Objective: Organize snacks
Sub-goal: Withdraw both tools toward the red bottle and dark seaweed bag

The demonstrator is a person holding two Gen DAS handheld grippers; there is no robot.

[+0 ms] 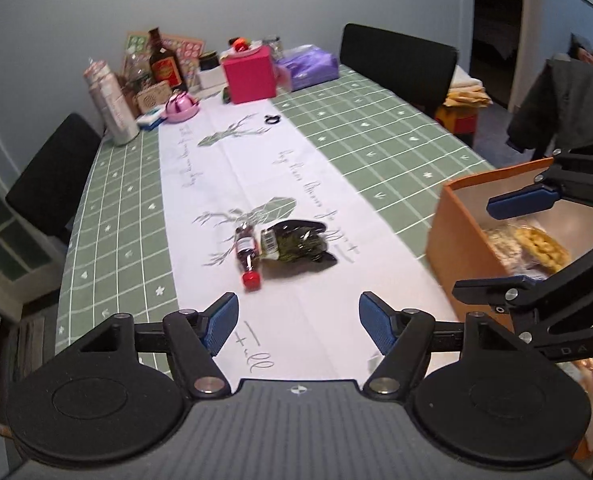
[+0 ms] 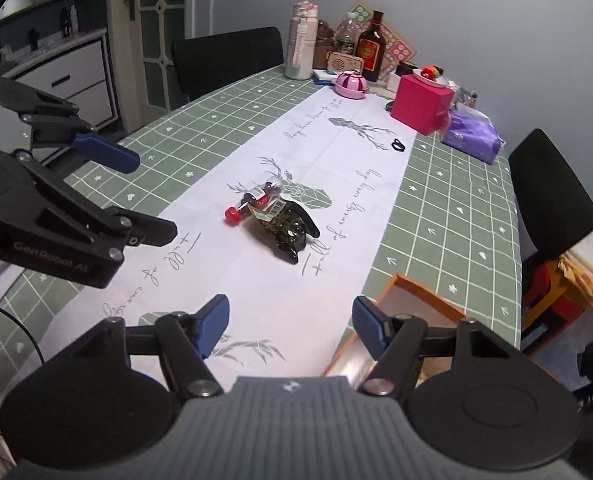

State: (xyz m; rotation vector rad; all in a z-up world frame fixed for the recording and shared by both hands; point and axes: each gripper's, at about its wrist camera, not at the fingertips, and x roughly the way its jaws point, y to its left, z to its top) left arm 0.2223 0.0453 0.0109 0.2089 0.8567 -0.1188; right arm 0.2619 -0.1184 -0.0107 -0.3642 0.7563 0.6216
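Observation:
A small red-capped bottle [image 1: 247, 254] and a dark green snack bag [image 1: 296, 241] lie side by side on the white table runner, ahead of my open, empty left gripper [image 1: 298, 326]. An orange box [image 1: 462, 240] at the right holds several snack packets [image 1: 536, 248]. My right gripper [image 1: 492, 244] is open and empty above the box's near side. In the right wrist view the bottle [image 2: 252, 202] and bag [image 2: 290, 230] lie ahead of the right gripper [image 2: 290, 324]. The box [image 2: 412, 300] is just under it, and the left gripper [image 2: 148, 200] is at the left.
The far end of the table holds a pink box [image 1: 248, 76], a purple pack [image 1: 308, 66], a brown bottle [image 1: 162, 60], a white flask [image 1: 110, 104] and a pink round case [image 1: 182, 107]. Black chairs [image 1: 396, 66] stand at both sides. A small black item [image 1: 272, 119] lies on the runner.

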